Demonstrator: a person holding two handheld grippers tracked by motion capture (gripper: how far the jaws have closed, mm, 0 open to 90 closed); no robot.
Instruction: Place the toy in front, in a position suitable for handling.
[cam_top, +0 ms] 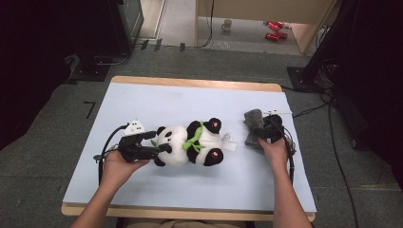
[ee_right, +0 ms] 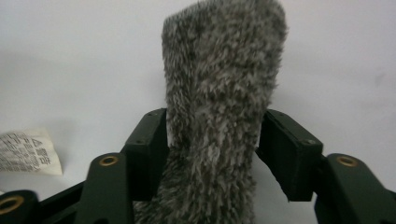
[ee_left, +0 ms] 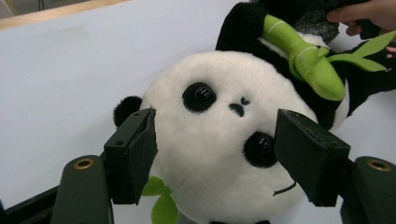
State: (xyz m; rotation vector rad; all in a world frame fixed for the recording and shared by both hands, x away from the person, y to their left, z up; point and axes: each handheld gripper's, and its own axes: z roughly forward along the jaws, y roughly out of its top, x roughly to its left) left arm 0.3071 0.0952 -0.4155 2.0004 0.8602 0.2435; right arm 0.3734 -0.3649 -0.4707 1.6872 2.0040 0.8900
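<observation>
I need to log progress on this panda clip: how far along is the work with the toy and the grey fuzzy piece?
Early stage. Done: the plush panda lies on the light blue table. In hand: the left gripper brackets its head, and the right gripper straddles the grey fuzzy piece, which lies apart from the panda. Left: a firm grip on each, then bringing them together.

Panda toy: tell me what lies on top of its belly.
A green plush bamboo stalk with leaves lies across the panda toy, held between its black arms. The fur beneath the stalk is covered, so nothing can be told of it.
</observation>
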